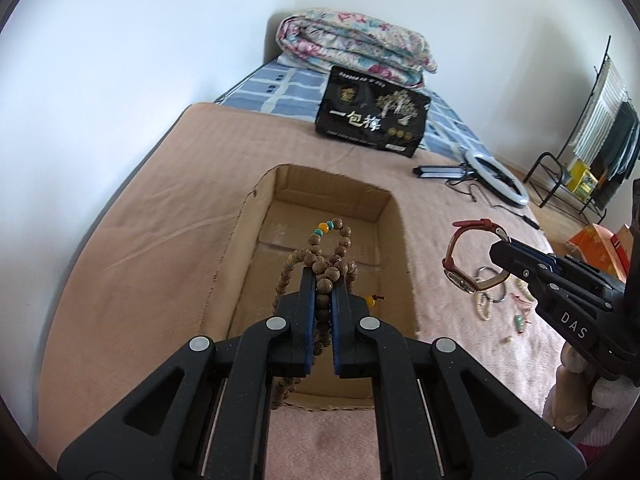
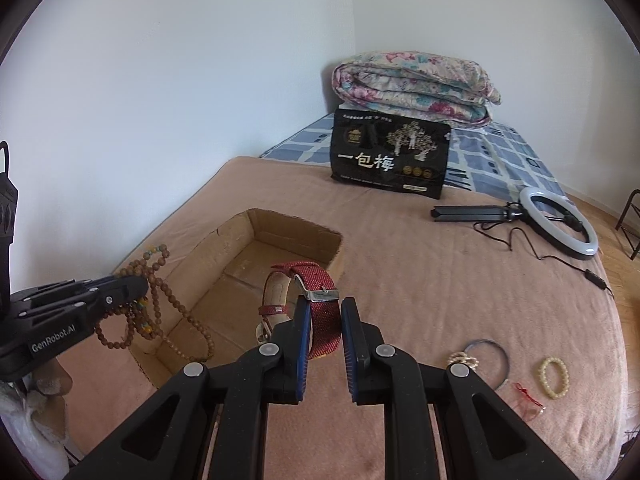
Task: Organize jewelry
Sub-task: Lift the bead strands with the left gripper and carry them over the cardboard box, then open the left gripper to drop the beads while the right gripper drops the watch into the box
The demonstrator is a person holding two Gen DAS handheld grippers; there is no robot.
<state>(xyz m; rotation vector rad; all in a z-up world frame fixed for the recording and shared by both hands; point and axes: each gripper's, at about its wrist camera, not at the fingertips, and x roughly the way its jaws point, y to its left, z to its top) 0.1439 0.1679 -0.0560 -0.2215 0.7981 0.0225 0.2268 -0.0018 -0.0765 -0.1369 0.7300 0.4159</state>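
Observation:
My left gripper [image 1: 323, 280] is shut on a long wooden bead necklace [image 1: 324, 256] and holds it above the open cardboard box [image 1: 244, 248]; the beads hang down in loops. It also shows in the right wrist view [image 2: 136, 286], with the necklace [image 2: 160, 300] over the box's near left corner. My right gripper [image 2: 325, 312] is shut on a red-strap watch [image 2: 316, 288], held in the air just right of the box [image 2: 208, 256]. The watch also shows in the left wrist view [image 1: 460, 264].
Loose jewelry lies on the pink blanket at the right: a blue bangle [image 2: 502, 360], a pearl bracelet [image 2: 554, 376], a red string piece [image 2: 528, 398]. A black package [image 2: 390, 160], a folded quilt [image 2: 416, 80] and a ring light [image 2: 560, 224] sit farther back.

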